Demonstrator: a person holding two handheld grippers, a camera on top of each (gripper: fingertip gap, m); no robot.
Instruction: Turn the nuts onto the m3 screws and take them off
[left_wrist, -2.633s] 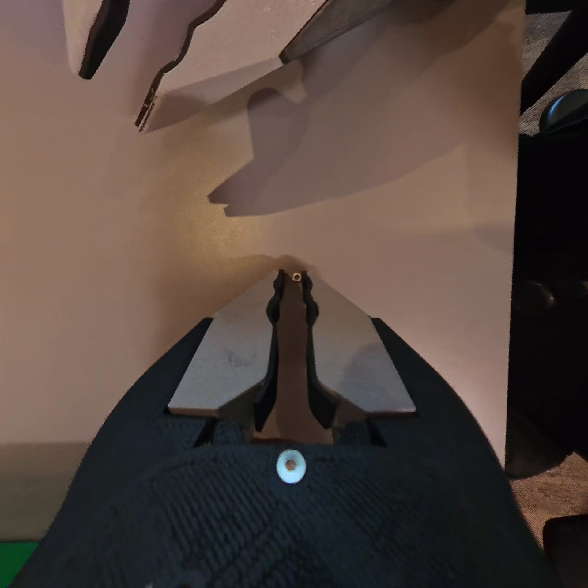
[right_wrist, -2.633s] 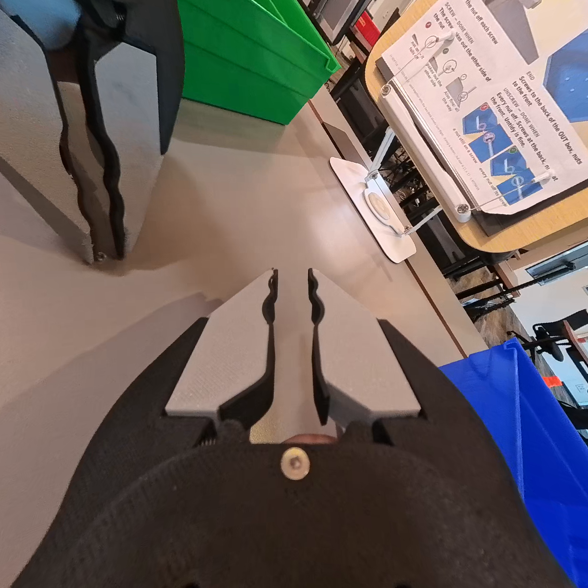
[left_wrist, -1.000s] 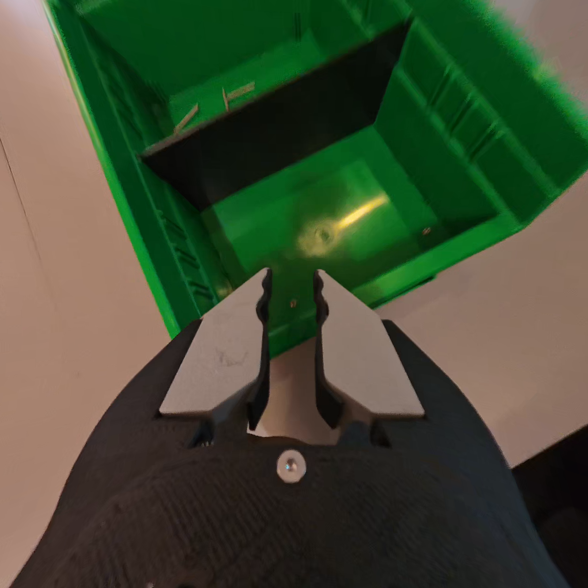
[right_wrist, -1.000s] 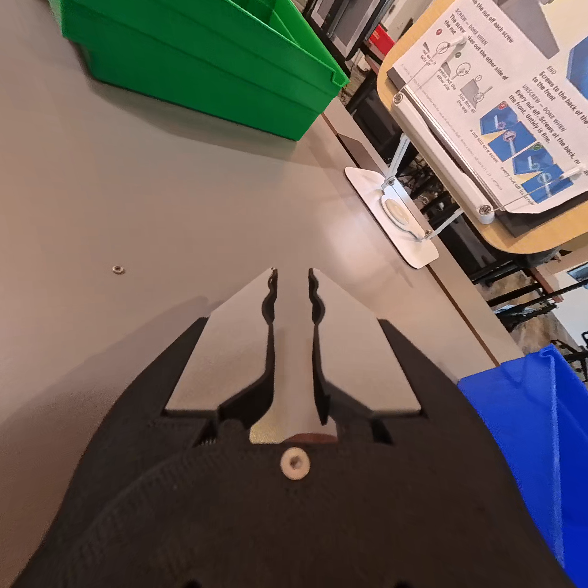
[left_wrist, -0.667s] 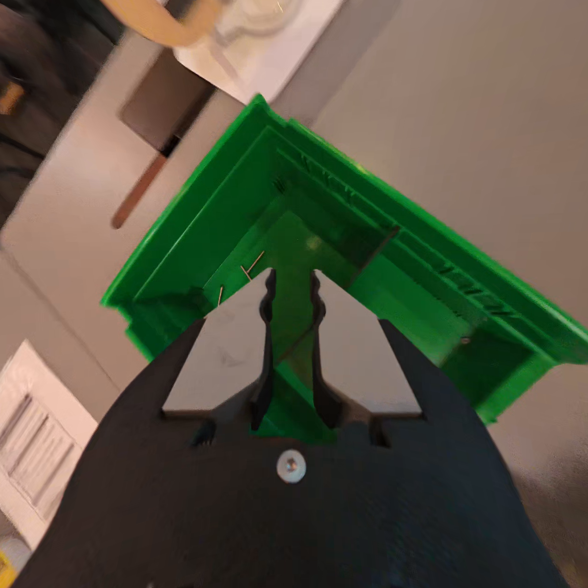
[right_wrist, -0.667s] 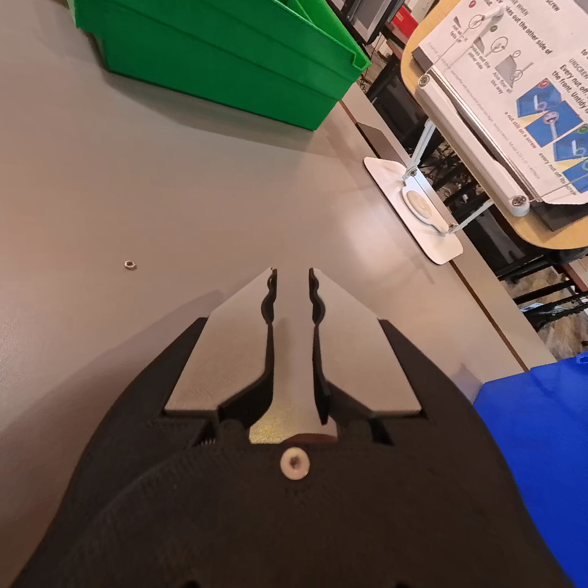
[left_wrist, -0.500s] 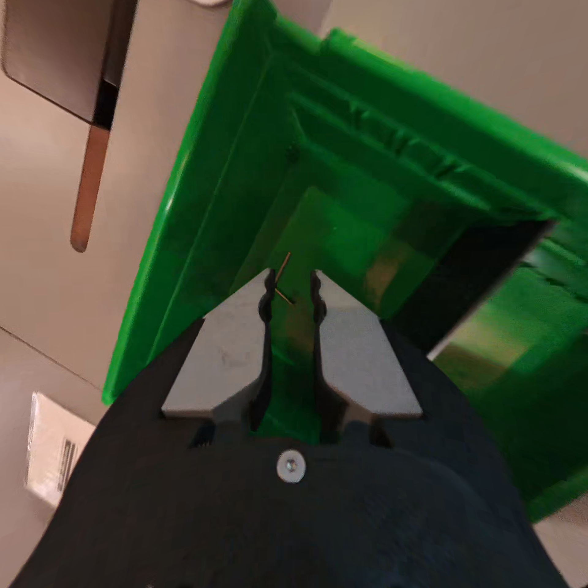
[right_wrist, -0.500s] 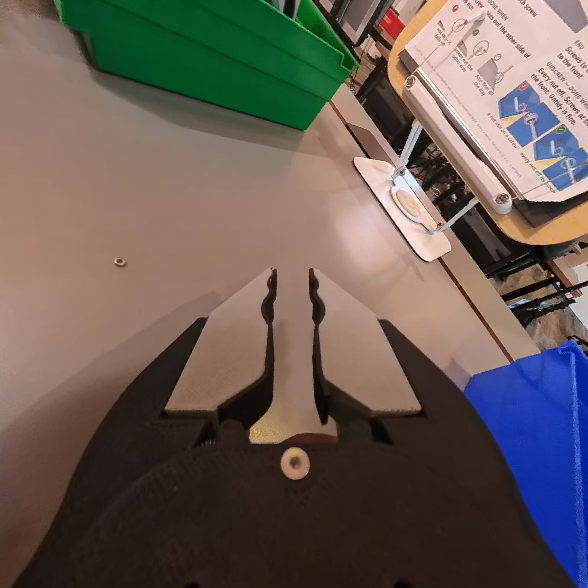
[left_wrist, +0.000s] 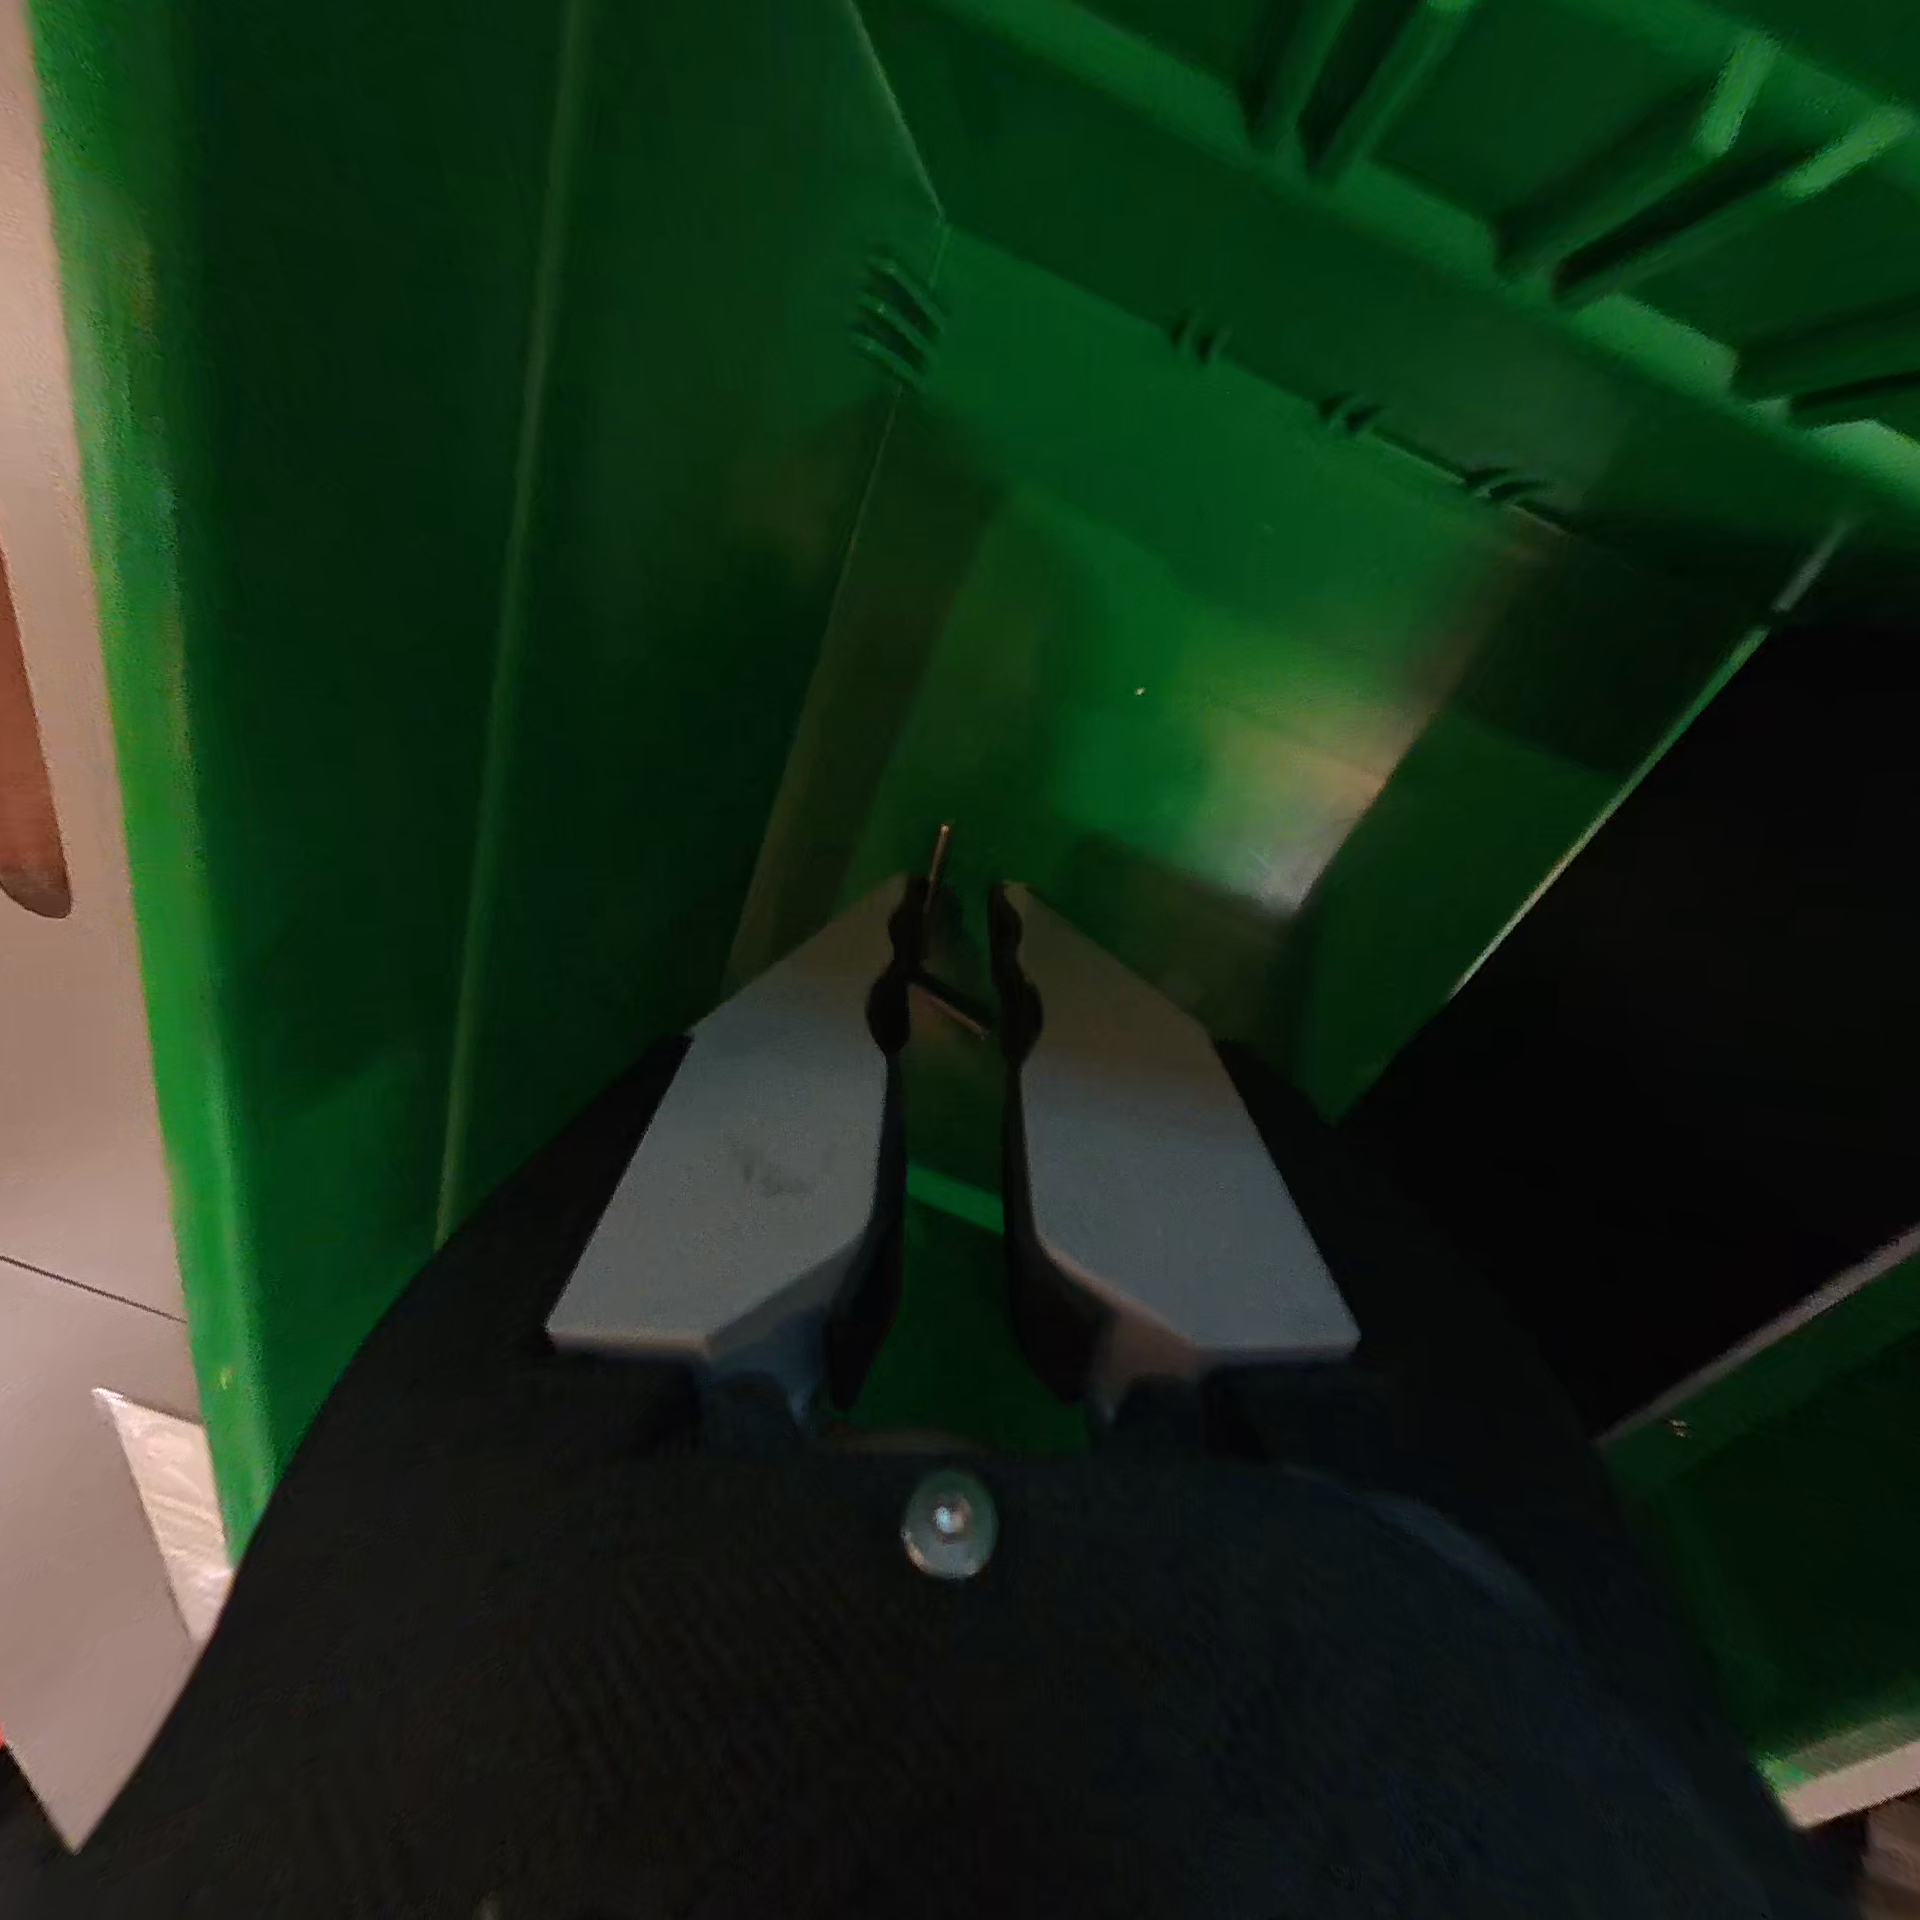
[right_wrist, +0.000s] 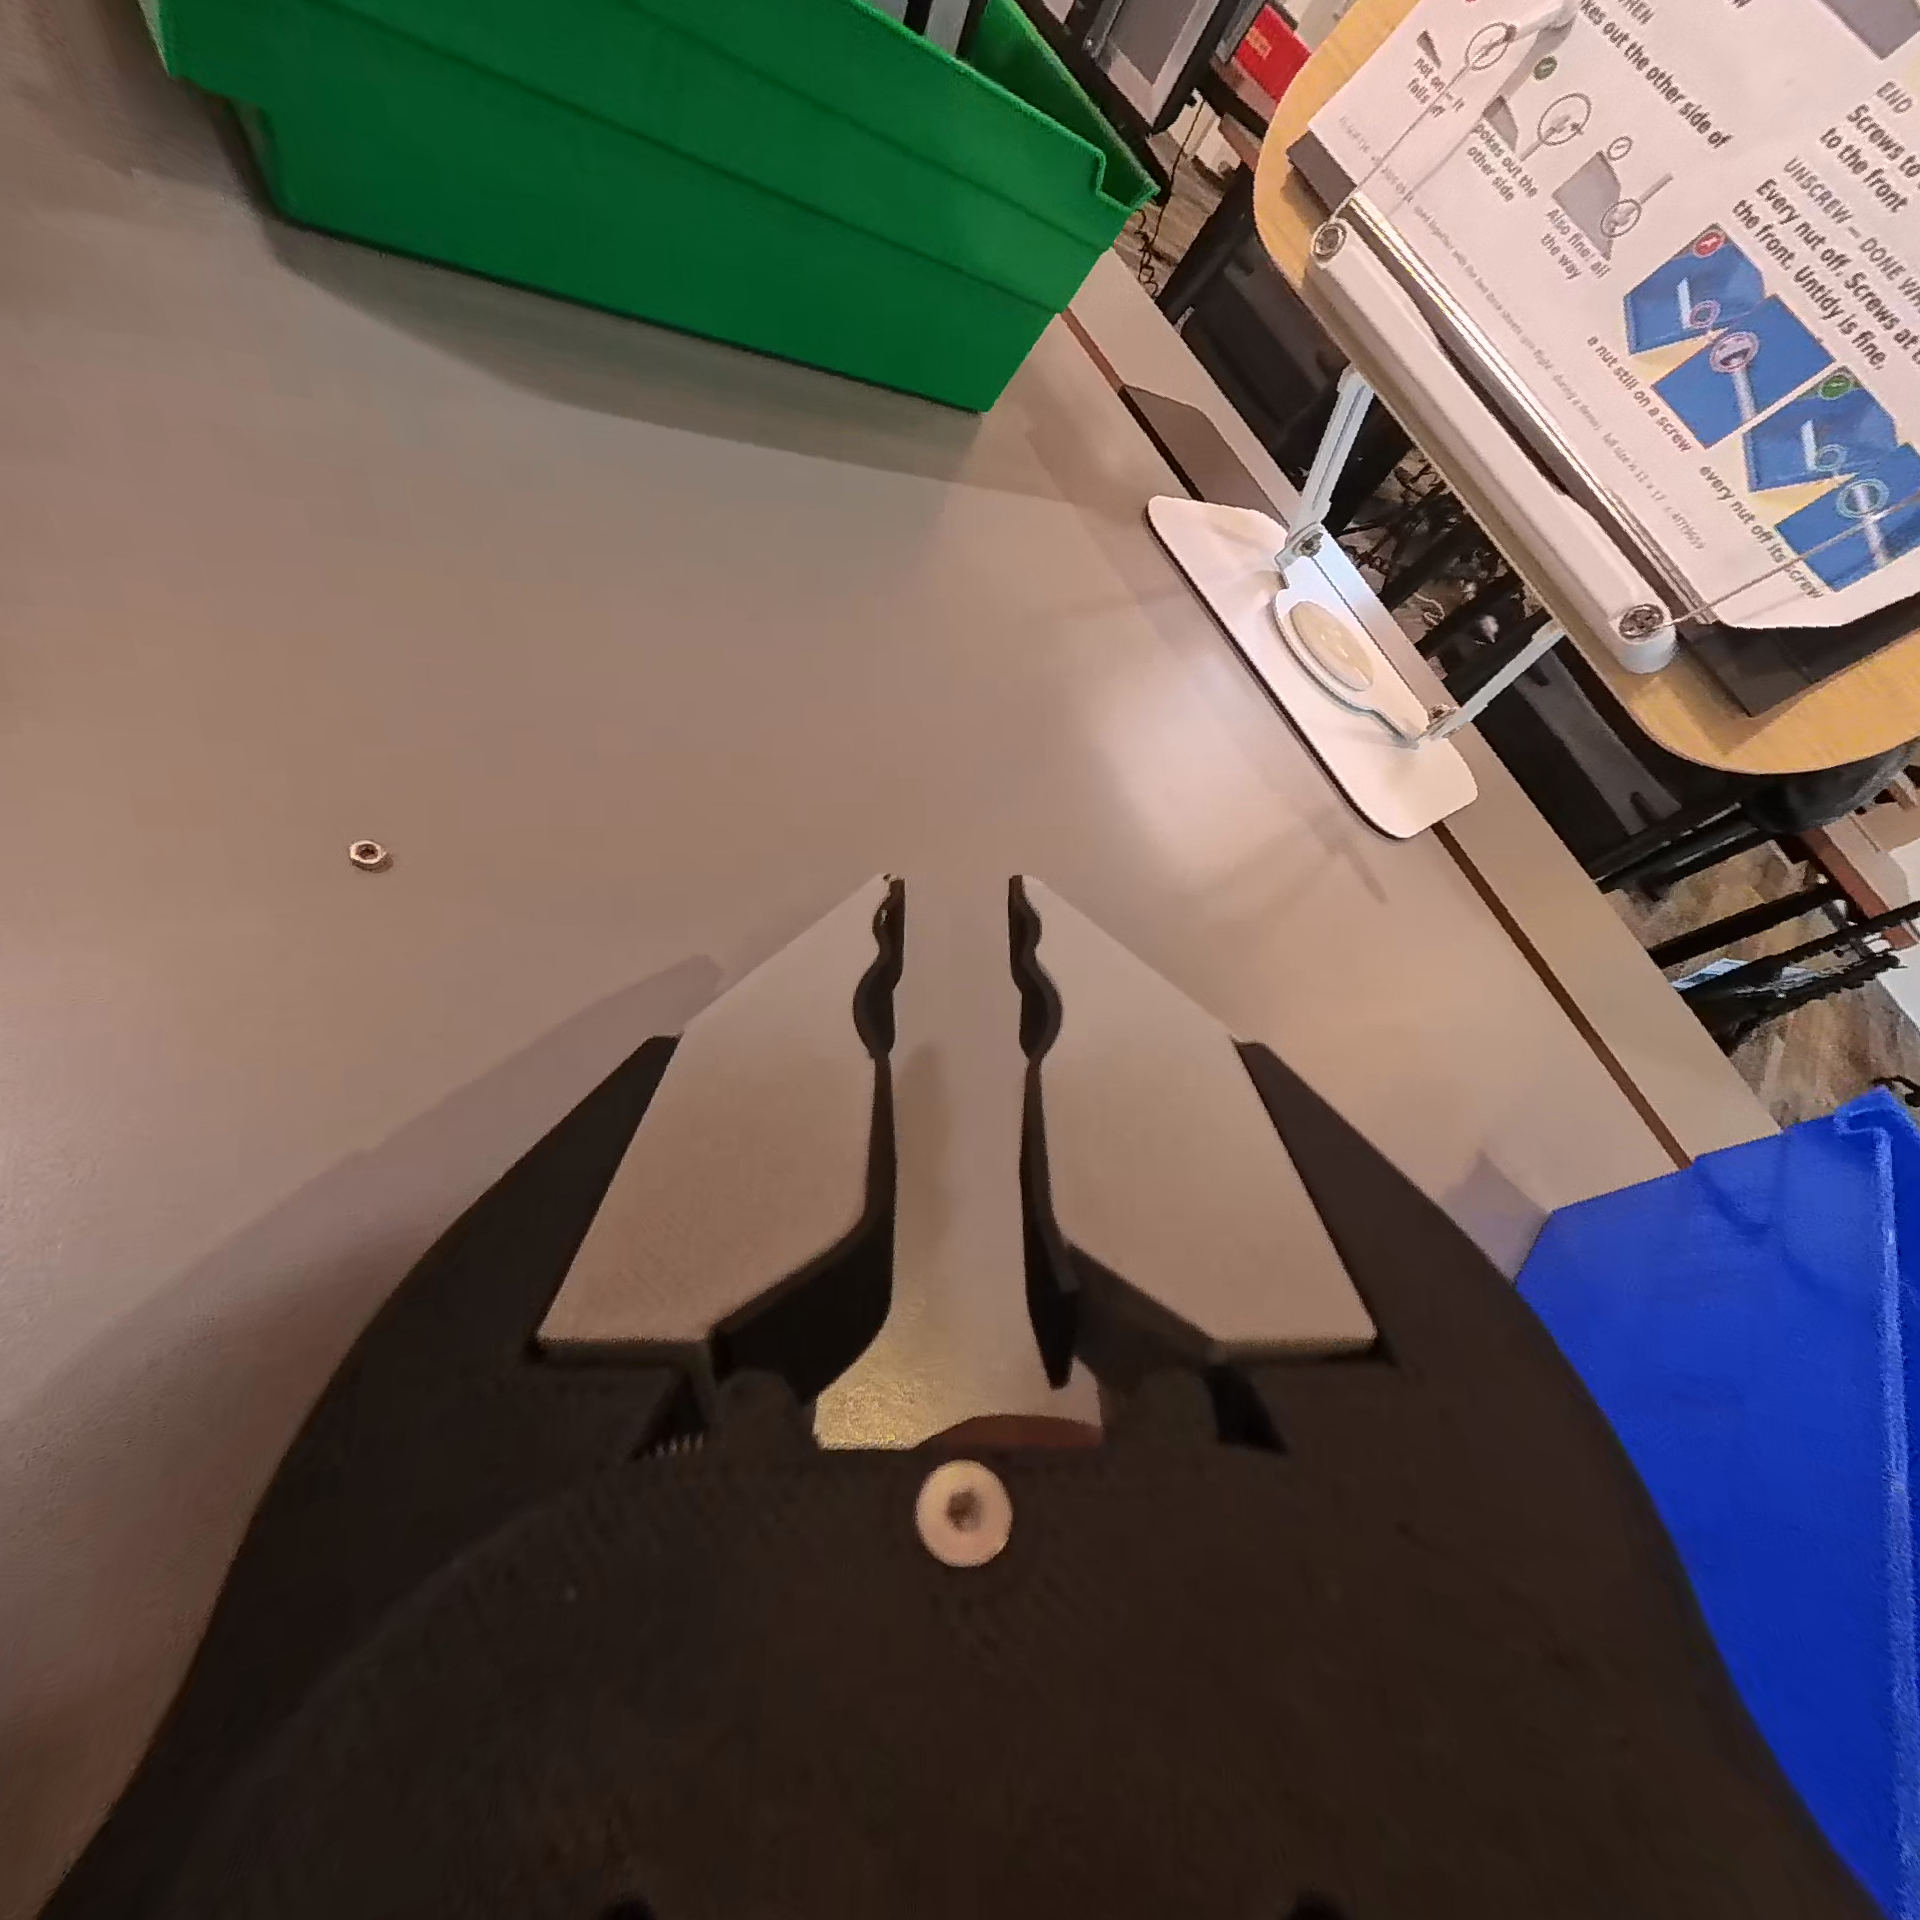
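Observation:
My left gripper (left_wrist: 954, 896) is open and reaches down into the back compartment of the green bin (left_wrist: 499, 520). Two thin screws lie on the bin floor between its fingertips: one (left_wrist: 941, 852) points away past the tips, the other (left_wrist: 951, 1004) lies crosswise between the fingers. Neither is gripped. My right gripper (right_wrist: 954, 883) is open and empty, low over the grey table (right_wrist: 623, 644). A small silver nut (right_wrist: 368, 855) lies loose on the table to its left. The green bin also shows in the right wrist view (right_wrist: 644, 197) at the far end.
A black divider (left_wrist: 1662, 935) splits the green bin to the right of my left gripper. In the right wrist view a blue bin (right_wrist: 1766, 1455) stands at the near right, and a white stand (right_wrist: 1320, 644) holding an instruction sheet (right_wrist: 1683, 291) sits at the table's right edge. Left tips to right tips: about 40 cm. About 10 cm separates my right fingertips from the small silver nut (right_wrist: 368, 855).
My left gripper has swung from the bin's front compartment to its back one and dropped deep inside, closing in on the two screws. My right gripper has barely moved.

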